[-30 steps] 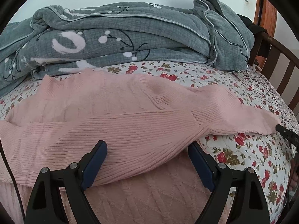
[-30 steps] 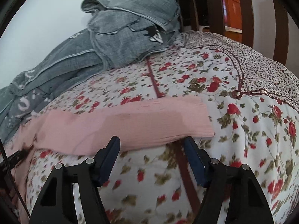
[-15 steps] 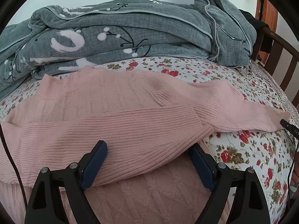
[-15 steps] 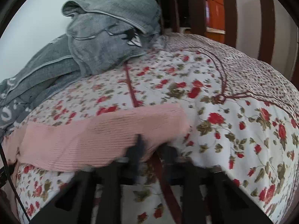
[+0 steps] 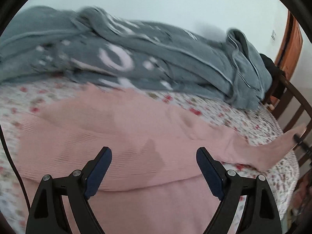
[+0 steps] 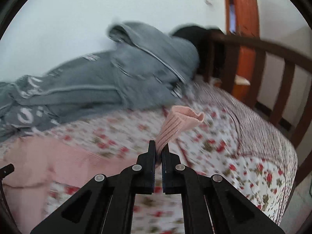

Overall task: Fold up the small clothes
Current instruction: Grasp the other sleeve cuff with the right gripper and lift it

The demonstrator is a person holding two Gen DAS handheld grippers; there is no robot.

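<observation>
A pink ribbed sweater [image 5: 120, 136] lies spread on the floral bedspread [image 5: 243, 122], one sleeve folded across its body. My left gripper [image 5: 154, 152] is open and empty, its jaws wide apart just above the sweater's lower part. My right gripper [image 6: 160, 146] is shut on the cuff of the sweater's other sleeve [image 6: 179, 122] and holds it lifted off the bed. The lifted sleeve [image 5: 276, 146] and the right gripper's tip [image 5: 297, 137] show at the right edge of the left wrist view. The sweater's body [image 6: 39, 161] shows at the left of the right wrist view.
A grey patterned quilt [image 5: 136, 58] is heaped along the wall behind the sweater; it also shows in the right wrist view [image 6: 109, 80]. A dark wooden bed rail [image 6: 282, 74] runs along the right side. An orange wooden door [image 6: 243, 13] stands beyond it.
My right gripper closed on the sleeve cuff and lifted it off the bed. My left gripper stayed open and swung left over the sweater.
</observation>
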